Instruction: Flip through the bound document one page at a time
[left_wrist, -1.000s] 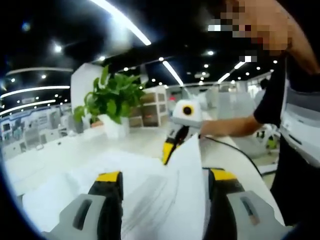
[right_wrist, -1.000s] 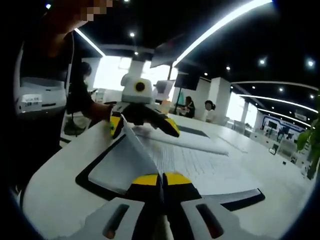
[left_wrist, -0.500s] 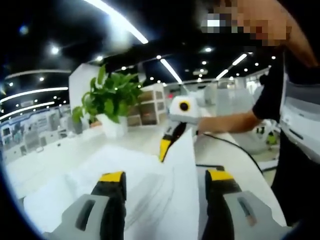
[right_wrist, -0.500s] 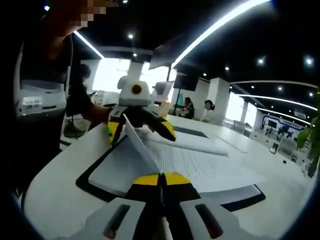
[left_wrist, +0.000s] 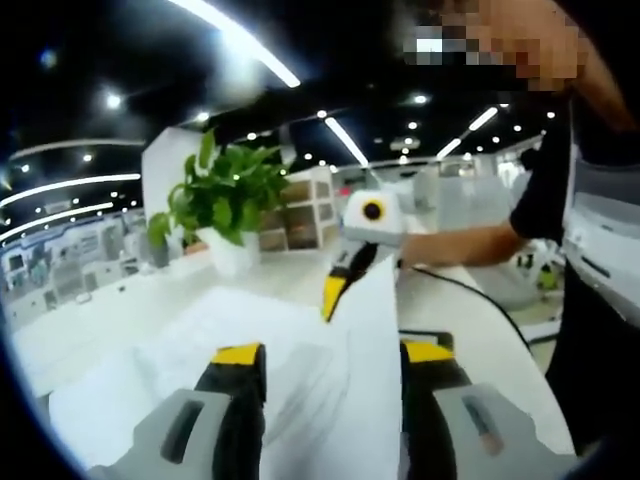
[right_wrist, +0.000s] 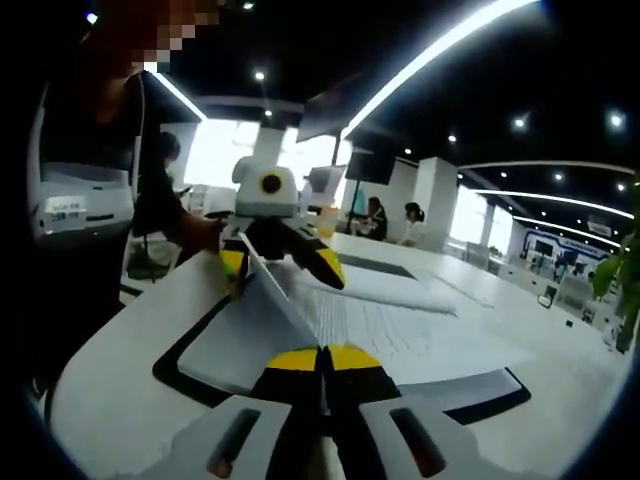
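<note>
Lying open on the white table is the document, resting on a dark mat, with a potted plant standing well beyond it. One page is standing lifted on edge above the spread, its sheet rising between the two hand-held grippers. The right hand-held gripper is pinching that page at its near corner, its yellow-tipped jaws pressed together with the paper running out from between them. The left hand-held gripper is standing with its jaws spread wide on either side of the raised sheet, gripping nothing; whether either jaw is touching the paper is unclear. Judging from this, the step in hand is carrying a single page over. Doing it well probably means the right hand-held gripper keeping its pinch light and sweeping in an arc about the bound edge, so the sheet is neither creasing nor tearing, while the left is guiding the page flat and making sure no second sheet is following
</note>
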